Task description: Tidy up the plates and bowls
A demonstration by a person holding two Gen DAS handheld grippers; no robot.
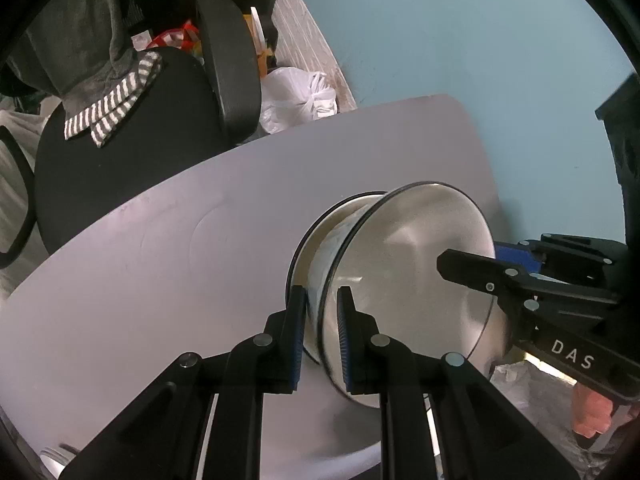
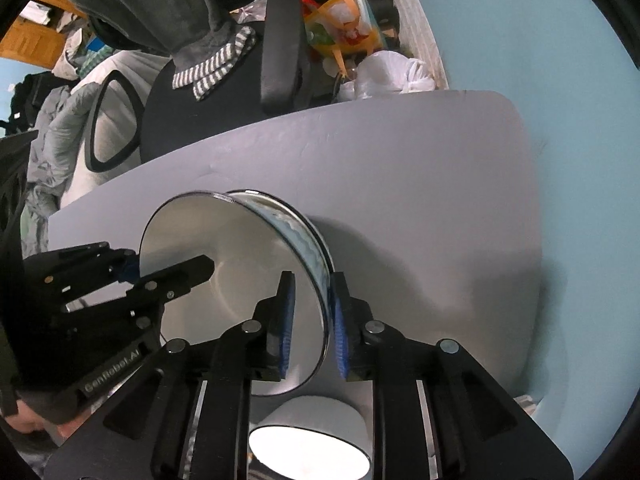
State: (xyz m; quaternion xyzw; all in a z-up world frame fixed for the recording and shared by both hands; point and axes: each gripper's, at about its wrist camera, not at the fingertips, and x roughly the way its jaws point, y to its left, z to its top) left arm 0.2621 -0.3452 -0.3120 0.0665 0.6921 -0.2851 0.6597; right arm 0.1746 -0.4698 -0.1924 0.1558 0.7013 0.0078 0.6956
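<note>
A steel bowl sits on the pale counter, nested in a second steel bowl whose rim shows just behind it; both lie toward the counter's near edge. The left gripper straddles the inner bowl's rim, one finger inside and one outside; a sliver of gap shows between the blue pads and the metal, so the fingers look released rather than clenched, though the glare makes this hard to be sure of. The right gripper straddles the opposite side of the same rim; its inner pad stands clear of the wall, its outer pad is just beside it, so it too seems loosened. A person's hand grips the right gripper's handle. Nearer the camera than the bowls, in the right wrist view, a white bowl rests on the counter. Behind the counter stands a black chair with a grey garment draped over it; a white plastic bag lies beside the chair.
</note>
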